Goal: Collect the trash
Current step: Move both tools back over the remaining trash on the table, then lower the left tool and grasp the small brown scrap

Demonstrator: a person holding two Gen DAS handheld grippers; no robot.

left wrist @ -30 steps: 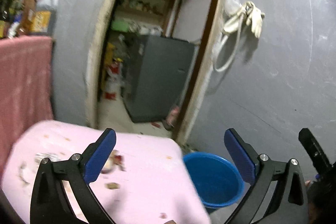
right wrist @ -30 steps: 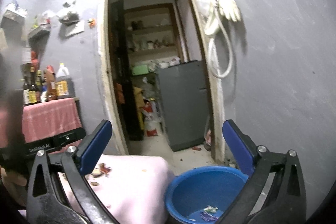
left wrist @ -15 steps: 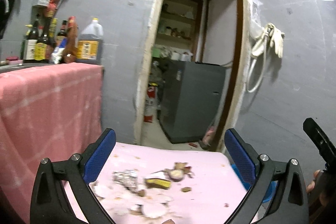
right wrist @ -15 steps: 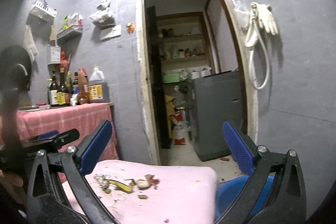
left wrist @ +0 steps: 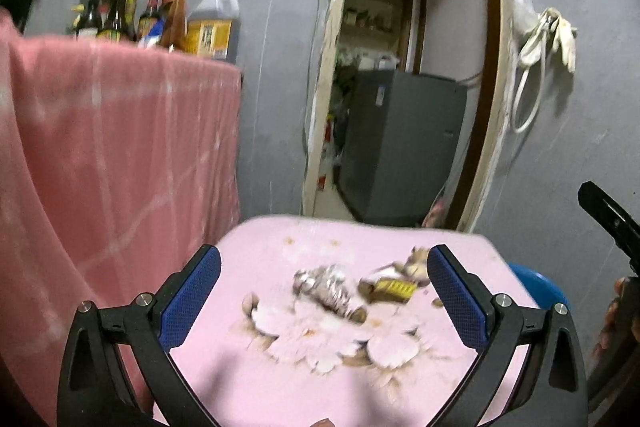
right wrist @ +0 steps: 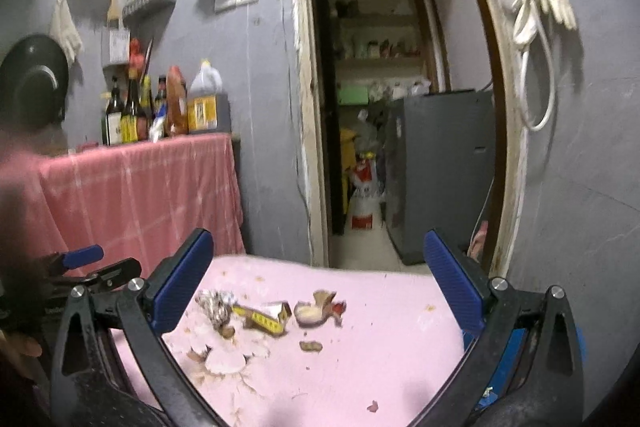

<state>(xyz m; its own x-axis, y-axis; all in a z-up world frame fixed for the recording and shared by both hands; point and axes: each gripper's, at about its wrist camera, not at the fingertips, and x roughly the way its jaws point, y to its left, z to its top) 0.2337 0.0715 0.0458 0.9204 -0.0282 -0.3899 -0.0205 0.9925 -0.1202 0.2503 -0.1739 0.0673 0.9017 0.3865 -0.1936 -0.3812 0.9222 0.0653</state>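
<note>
Pink cloth covers the table [left wrist: 256, 379], where the trash lies in a loose heap near the middle: a crumpled foil ball [left wrist: 326, 285], a yellow wrapper [left wrist: 390, 289] and pale peelings [right wrist: 226, 359]. A blue bucket [left wrist: 538, 285] sits low past the table's right edge, likely so scraps can be dropped into it. Both the left claw [left wrist: 323, 297] and the right claw [right wrist: 318, 281] hover above the heap, jaws spread wide and empty, angled down.

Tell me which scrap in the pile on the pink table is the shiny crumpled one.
The crumpled foil ball at the pile's left end, beside the yellow wrapper. It alone is silvery and crinkled; the other scraps are matte.
</note>
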